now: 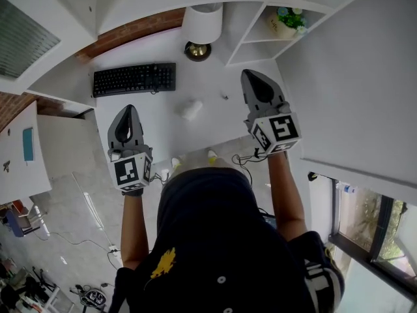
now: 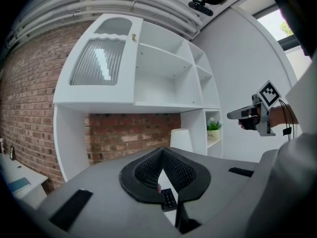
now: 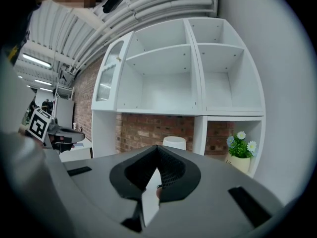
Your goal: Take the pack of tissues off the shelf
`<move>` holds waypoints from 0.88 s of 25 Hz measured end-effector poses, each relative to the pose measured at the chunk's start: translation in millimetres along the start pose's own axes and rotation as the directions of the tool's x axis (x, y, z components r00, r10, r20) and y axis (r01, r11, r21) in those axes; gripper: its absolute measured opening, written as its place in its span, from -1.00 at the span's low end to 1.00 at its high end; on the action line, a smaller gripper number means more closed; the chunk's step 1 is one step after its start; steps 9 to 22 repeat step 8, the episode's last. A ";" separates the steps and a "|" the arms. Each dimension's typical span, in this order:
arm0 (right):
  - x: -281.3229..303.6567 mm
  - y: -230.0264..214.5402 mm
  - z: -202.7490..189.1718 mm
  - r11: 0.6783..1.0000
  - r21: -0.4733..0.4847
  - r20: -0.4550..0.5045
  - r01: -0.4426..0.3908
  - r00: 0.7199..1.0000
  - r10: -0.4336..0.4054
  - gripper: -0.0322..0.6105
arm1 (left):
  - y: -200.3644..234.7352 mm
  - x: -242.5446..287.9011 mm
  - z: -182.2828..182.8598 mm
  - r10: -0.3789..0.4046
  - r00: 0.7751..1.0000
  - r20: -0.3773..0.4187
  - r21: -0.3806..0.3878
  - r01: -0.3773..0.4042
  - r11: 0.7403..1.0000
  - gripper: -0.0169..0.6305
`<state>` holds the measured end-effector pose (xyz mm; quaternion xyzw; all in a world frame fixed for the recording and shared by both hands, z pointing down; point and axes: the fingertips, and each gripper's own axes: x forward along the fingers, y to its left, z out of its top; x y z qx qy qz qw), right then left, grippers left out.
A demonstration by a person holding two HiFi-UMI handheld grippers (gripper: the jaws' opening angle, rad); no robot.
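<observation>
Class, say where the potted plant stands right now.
In the head view, the potted plant sits top right, in a shelf compartment, right of the white lamp.

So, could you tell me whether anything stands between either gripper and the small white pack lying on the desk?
Nothing visible does. The white pack lies alone on the desk, roughly between the left gripper and the right gripper. The keyboard and lamp sit further back, clear of either path.
</observation>
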<state>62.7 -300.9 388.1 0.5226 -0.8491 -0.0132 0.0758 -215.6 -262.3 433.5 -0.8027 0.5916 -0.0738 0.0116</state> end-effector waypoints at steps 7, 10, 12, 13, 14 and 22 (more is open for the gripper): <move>0.1 -4.4 -8.4 0.998 -0.054 -0.033 -0.022 0.999 0.020 -0.89 | -34.8 0.9 -12.9 -0.110 0.992 -0.067 0.007 0.111 0.994 -0.90; 0.7 -4.0 -8.9 0.997 -0.061 -0.037 -0.036 0.999 0.033 -0.89 | -39.7 -0.1 -15.1 -0.125 0.989 -0.076 0.005 0.126 0.992 -0.90; 0.7 -4.0 -8.9 0.997 -0.061 -0.037 -0.036 0.999 0.033 -0.89 | -39.7 -0.1 -15.1 -0.125 0.989 -0.076 0.005 0.126 0.992 -0.90; 0.7 -4.0 -8.9 0.997 -0.061 -0.037 -0.036 0.999 0.033 -0.89 | -39.7 -0.1 -15.1 -0.125 0.989 -0.076 0.005 0.126 0.992 -0.90; 0.7 -4.0 -8.9 0.997 -0.061 -0.037 -0.036 0.999 0.033 -0.89 | -39.7 -0.1 -15.1 -0.125 0.989 -0.076 0.005 0.126 0.992 -0.90; 0.7 -4.0 -8.9 0.997 -0.061 -0.037 -0.036 0.999 0.033 -0.89 | -39.7 -0.1 -15.1 -0.125 0.989 -0.076 0.005 0.126 0.992 -0.90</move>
